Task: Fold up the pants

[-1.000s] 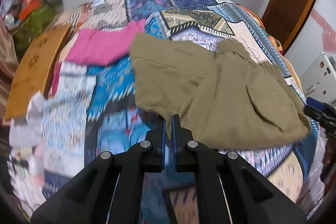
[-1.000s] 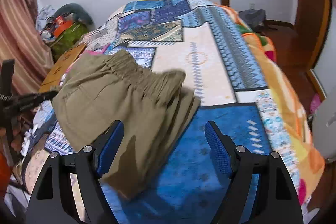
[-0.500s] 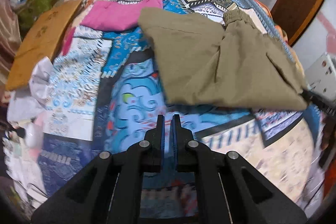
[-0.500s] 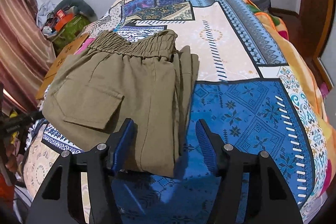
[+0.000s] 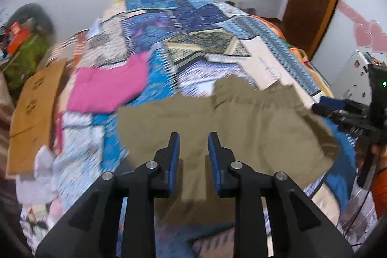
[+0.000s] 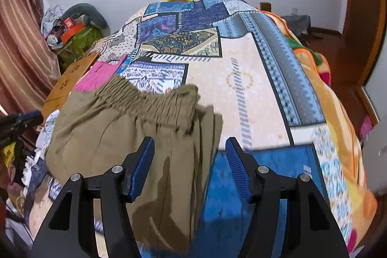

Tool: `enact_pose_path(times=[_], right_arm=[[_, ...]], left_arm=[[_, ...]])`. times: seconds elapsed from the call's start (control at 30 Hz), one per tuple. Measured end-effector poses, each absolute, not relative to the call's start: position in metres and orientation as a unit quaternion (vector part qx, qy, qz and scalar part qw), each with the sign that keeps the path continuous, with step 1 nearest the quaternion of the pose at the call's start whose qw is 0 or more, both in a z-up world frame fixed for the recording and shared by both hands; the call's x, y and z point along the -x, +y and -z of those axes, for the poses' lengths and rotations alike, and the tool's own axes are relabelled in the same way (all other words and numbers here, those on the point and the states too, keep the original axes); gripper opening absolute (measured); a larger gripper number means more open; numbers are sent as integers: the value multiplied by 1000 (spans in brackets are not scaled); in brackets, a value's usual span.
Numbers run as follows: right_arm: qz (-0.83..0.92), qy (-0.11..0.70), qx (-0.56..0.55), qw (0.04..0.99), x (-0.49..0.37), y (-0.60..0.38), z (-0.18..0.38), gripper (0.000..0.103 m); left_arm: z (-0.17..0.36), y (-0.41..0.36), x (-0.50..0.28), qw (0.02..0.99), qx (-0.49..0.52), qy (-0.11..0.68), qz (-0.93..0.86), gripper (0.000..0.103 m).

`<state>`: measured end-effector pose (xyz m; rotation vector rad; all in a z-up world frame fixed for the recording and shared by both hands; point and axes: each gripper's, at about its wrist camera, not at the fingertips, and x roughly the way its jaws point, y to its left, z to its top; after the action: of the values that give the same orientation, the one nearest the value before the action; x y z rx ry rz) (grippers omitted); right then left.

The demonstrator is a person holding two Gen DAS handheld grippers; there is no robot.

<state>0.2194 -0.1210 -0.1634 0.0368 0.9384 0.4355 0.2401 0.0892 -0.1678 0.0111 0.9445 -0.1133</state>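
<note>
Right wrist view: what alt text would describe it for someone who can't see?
Olive pants lie folded on a patchwork bedspread, gathered waistband farthest from the camera. The right tool hovers open over their right edge. A pink cloth lies beyond.

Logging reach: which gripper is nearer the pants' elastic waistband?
Right. The right gripper sits just short of the waistband; the left gripper hovers over the leg end.

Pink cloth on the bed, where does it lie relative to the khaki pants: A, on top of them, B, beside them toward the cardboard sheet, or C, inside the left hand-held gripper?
B: the pink cloth lies flat on the bedspread, between the khaki pants and the cardboard sheet.
</note>
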Motion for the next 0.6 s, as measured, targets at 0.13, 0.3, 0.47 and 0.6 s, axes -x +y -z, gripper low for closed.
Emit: enact_pose_path(times=[0.13, 0.3, 0.47, 0.6], right_arm=[[-217, 454, -12, 864, -239, -114, 171, 57], [-235, 466, -11, 853, -261, -104, 185, 53], [-250, 453, 31, 855, -266, -92, 186, 21], [-246, 462, 54, 850, -270, -89, 195, 18]], left_arm=[[179, 64, -276, 880, -14, 468, 83, 25], [202, 46, -306, 865, -24, 492, 94, 25], [218, 47, -313, 864, -30, 496, 78, 29], [228, 42, -312, 865, -50, 495, 67, 33]])
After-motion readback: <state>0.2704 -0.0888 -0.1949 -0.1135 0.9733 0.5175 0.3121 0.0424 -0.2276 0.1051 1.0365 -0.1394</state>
